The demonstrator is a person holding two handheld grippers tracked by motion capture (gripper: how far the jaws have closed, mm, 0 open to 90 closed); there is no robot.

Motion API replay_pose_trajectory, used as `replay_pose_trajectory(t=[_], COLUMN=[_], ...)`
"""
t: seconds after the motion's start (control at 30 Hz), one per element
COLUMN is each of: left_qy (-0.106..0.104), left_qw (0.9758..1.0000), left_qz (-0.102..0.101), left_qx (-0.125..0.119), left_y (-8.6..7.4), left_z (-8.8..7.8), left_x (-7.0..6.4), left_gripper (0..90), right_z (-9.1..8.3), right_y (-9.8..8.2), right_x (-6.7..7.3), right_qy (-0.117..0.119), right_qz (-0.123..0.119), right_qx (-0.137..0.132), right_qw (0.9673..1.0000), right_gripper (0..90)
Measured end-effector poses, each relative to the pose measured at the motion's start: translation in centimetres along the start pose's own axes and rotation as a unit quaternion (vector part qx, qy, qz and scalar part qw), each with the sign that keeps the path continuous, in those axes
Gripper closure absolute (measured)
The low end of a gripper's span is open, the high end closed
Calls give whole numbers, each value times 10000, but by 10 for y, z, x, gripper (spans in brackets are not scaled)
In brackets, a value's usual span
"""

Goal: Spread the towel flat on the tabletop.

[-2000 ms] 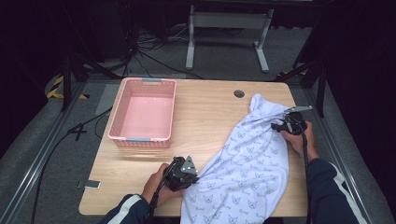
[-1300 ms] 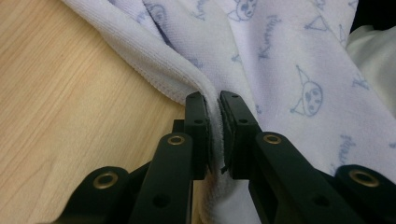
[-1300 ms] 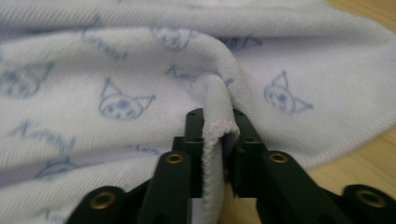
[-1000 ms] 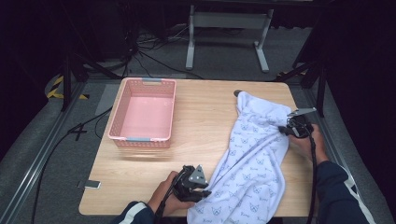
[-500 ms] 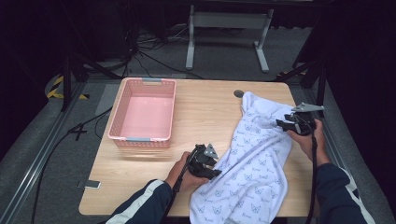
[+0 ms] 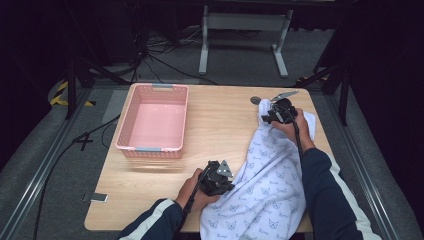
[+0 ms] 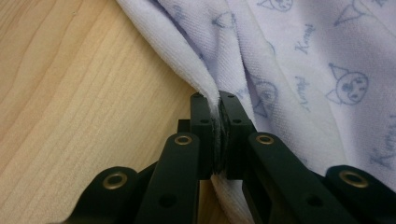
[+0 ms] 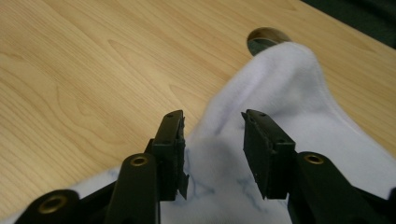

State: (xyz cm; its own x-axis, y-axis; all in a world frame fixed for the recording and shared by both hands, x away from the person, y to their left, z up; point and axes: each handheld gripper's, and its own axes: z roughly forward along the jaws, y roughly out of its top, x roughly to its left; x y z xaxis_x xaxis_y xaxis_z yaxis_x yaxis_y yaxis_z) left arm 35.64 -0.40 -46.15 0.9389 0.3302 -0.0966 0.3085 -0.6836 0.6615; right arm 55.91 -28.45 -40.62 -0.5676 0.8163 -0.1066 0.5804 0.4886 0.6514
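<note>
Table point(image 6: 220, 125): pale wood, set on grey carpet in a dark room, with cables and a grey metal stand on the floor at the far side. A round cable port point(image 8: 264, 39) sits near the far right corner.

Cloth point(image 6: 270, 180): white with a small blue cat print. It covers the right half of the table from the far right corner to the near edge, where it hangs over, bunched lengthwise.

Basket point(image 6: 154, 120): pink plastic, empty, far left, well apart from the cloth.

Left gripper point(image 6: 220, 181): near centre, at the cloth's left edge. In the left gripper view its jaws are pressed together on a thin fold of that hem point(image 7: 215, 105); they have just closed onto it.

Right gripper point(image 6: 272, 112): at the cloth's far end. In the right gripper view its jaws stand apart over the raised fabric tip point(image 8: 280, 70), pads not pressing; they have just eased in a little.

Judgement: the work looks like spreading or folding the cloth. To do it well, the right should bite the far corner close to its hem before either hand pulls. Keep the left pinch firm, since a thin fold could slip out under tension.
</note>
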Motion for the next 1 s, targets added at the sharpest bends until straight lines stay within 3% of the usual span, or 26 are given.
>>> replay_pose_trajectory(t=[0.03, 0.07, 0.1, 0.13, 0.17, 0.2, 0.27, 0.3, 0.4, 0.43, 0.5, 0.57, 0.63, 0.7, 0.73, 0.77, 0.8, 0.83, 0.87, 0.9, 0.93, 0.97, 1.0], left_qy=[7, 39, 39, 80, 93, 104, 160, 168, 286, 358, 521, 682, 895, 1136, 1136, 1254, 1322, 1417, 1417, 1381, 1189, 1040, 952], left_qw=[10000, 10000, 10000, 10000, 9999, 9999, 9999, 9999, 9996, 9993, 9984, 9971, 9955, 9929, 9929, 9914, 9904, 9890, 9890, 9894, 9914, 9929, 9934], left_qz=[20, 22, 22, 0, 60, -8, 33, 27, 3, 17, 5, -46, 12, 147, 147, 227, 263, 383, 383, 399, 461, 515, 607], left_qx=[-19, 11, 11, 23, -1, -38, 13, 27, -72, -124, -234, -321, -304, -314, -314, -279, -291, -192, -192, -201, -278, -255, -221], left_y=[-1, -1, -1, -2, -2, -3, -4, -4, -5, -5, -6, -7, -9, -14, -14, -16, -19, -22, -22, -25, -27, -28, -28], left_z=[0, -1, -1, -2, -2, -2, -5, -6, -13, -16, -27, -38, -50, -65, -65, -72, -78, -83, -83, -83, -82, -81, -78], left_x=[0, -1, -1, -2, -1, -2, -2, -1, 3, 4, 6, 9, 9, 6, 6, 2, -2, -8, -8, -12, -20, -25, -30], left_gripper=[861, 859, 859, 859, 859, 858, 859, 859, 861, 861, 861, 861, 861, 861, 861, 861, 861, 859, 857, 857, 852, 821, 821], right_z=[6, 17, 17, 28, 28, 33, 44, 44, 43, 43, 33, 10, -14, -35, -45, -45, -53, -60, -61, -61, -59, -53, -53], right_y=[4, 9, 9, 11, 11, 11, 12, 12, 15, 15, 18, 22, 25, 23, 19, 19, 14, 2, -5, -5, -13, -31, -31], right_x=[1, 3, 3, 3, 3, 3, 7, 7, 10, 10, 9, 4, -2, -8, -12, -12, -17, -24, -26, -26, -28, -30, -30], right_qy=[-15, -45, -45, -133, -133, -152, -249, -249, -440, -440, -421, -172, 33, 188, 248, 248, 436, 472, 535, 535, 570, 620, 620], right_qz=[55, 50, 50, 71, 71, 100, 57, 57, -143, -143, -201, 53, 218, 262, 358, 358, 473, 532, 585, 585, 599, 520, 520], right_qx=[103, 389, 389, 647, 647, 722, 957, 957, 992, 992, 694, 4, -584, -894, -1034, -1034, -1154, -1189, -1181, -1181, -1074, -745, -745], right_qw=[9999, 9992, 9992, 9978, 9978, 9972, 9951, 9951, 9940, 9940, 9965, 9998, 9980, 9955, 9937, 9937, 9912, 9904, 9898, 9898, 9908, 9939, 9939], right_gripper=[546, 518, 518, 511, 511, 519, 602, 602, 769, 769, 781, 777, 773, 772, 769, 769, 762, 753, 751, 751, 737, 713, 713])
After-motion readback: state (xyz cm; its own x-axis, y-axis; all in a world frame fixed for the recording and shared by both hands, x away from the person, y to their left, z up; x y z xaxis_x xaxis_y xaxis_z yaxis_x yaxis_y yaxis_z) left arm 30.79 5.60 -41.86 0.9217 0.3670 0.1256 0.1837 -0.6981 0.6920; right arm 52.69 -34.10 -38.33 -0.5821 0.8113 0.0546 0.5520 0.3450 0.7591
